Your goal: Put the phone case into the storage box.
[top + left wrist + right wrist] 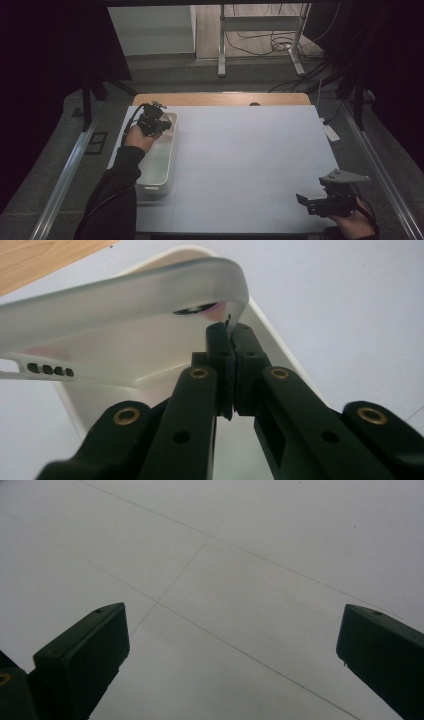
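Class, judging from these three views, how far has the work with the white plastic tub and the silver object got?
Done: the left gripper has shut on a flat silver object with rounded corners. In hand: it holds that object over the white rectangular plastic tub at the table's left edge. Left: setting it down or away; the right gripper hangs open over the white tabletop.

Your left gripper [231,347] is matt black plastic with brass-coloured fittings. It pinches a translucent, frosted plastic lid [125,295] over the smooth, glossy white plastic tray [159,165]. Beyond the tray, the matt white table [250,150] shows bare wood.
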